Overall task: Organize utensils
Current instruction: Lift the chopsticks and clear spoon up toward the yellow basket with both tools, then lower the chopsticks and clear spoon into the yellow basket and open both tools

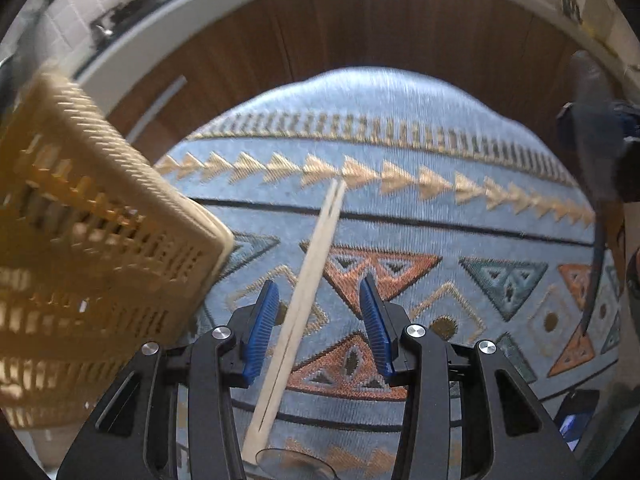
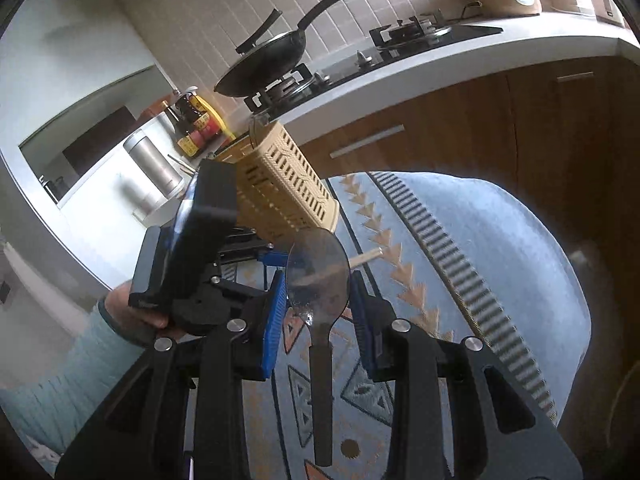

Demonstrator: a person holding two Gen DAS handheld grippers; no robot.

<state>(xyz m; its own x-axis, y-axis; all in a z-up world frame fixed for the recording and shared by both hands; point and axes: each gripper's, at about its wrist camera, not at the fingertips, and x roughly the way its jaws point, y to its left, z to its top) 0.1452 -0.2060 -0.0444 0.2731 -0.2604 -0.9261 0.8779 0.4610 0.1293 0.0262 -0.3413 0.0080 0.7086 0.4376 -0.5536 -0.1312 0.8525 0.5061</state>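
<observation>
A pair of wooden chopsticks (image 1: 304, 292) lies on the patterned cloth (image 1: 400, 220), passing between the blue pads of my left gripper (image 1: 320, 292), which is open around them. A beige slotted utensil holder (image 1: 80, 248) stands close on the left; it also shows in the right wrist view (image 2: 284, 188). A clear spoon with a black handle (image 2: 320, 304) lies on the cloth between the pads of my right gripper (image 2: 320, 292), which is open. The left gripper's body (image 2: 192, 248) is to the left of it, and the chopstick tips (image 2: 366, 258) poke out behind the spoon.
The cloth-covered table (image 2: 500, 260) ends near brown cabinets (image 2: 480, 120). A white counter holds a stove with a black wok (image 2: 268, 68), sauce bottles (image 2: 196, 128) and a steel canister (image 2: 150, 168). A phone (image 1: 576, 412) lies at the lower right of the left wrist view.
</observation>
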